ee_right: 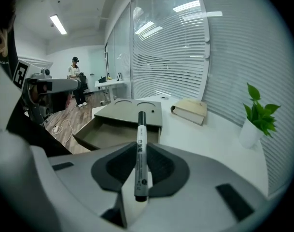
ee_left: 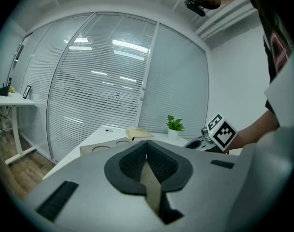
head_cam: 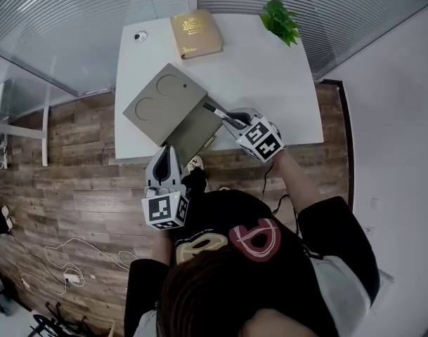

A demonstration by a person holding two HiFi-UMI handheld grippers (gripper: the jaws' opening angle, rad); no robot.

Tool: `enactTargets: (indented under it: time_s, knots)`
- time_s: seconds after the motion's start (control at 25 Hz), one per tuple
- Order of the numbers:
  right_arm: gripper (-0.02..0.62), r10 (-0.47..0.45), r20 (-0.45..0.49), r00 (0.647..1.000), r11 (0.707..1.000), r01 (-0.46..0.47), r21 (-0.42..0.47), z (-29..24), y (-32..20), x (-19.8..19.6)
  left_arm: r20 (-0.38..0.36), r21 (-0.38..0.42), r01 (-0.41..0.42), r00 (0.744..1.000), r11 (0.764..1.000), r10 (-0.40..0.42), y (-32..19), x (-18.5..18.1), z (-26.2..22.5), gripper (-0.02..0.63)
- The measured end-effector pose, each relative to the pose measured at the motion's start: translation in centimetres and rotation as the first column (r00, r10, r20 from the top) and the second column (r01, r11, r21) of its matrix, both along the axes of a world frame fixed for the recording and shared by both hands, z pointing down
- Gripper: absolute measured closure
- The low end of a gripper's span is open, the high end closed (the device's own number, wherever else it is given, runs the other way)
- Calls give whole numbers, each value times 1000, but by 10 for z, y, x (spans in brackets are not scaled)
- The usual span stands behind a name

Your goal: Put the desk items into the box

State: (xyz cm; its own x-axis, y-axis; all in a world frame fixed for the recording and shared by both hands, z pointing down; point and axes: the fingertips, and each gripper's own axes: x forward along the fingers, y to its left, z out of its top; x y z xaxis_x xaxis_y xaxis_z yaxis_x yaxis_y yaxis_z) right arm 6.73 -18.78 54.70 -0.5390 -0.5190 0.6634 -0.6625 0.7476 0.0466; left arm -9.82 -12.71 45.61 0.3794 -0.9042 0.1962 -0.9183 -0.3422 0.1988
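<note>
Holding my left gripper closed and empty beside the box, I see its drawer open. My right gripper clamps the marker at the drawer's edge. Next, I judge: carry it over, lower, release.

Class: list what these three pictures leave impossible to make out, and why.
Book title: head view, print too small.
Round object at the desk's far corner: head view, too small to identify.
Drawer, near end: right gripper view, hidden behind the right hand-held gripper.
Marker print: right gripper view, too small to read.
</note>
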Motion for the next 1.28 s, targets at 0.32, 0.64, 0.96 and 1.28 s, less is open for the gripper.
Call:
enactTargets:
  time_s: [0.32, 0.64, 0.96, 1.28]
  knots:
    - [522, -164, -53, 985, 986, 164, -12, 2, 5, -32, -3, -1, 74, 997, 997, -74, 5, -19, 1, 588]
    - [522, -312, -106, 944, 950, 308, -46, 10, 11, -51, 2, -12, 118, 993, 993, -118, 7, -30, 6, 588]
    - [522, -477, -211, 853, 878, 471, -80, 21, 19, -68, 4, -27, 162, 987, 986, -162, 8, -43, 11, 588]
    - [522, -579, -256, 774, 814, 570, -116, 30, 17, -86, 7, -44, 202, 979, 978, -202, 5, -55, 15, 588]
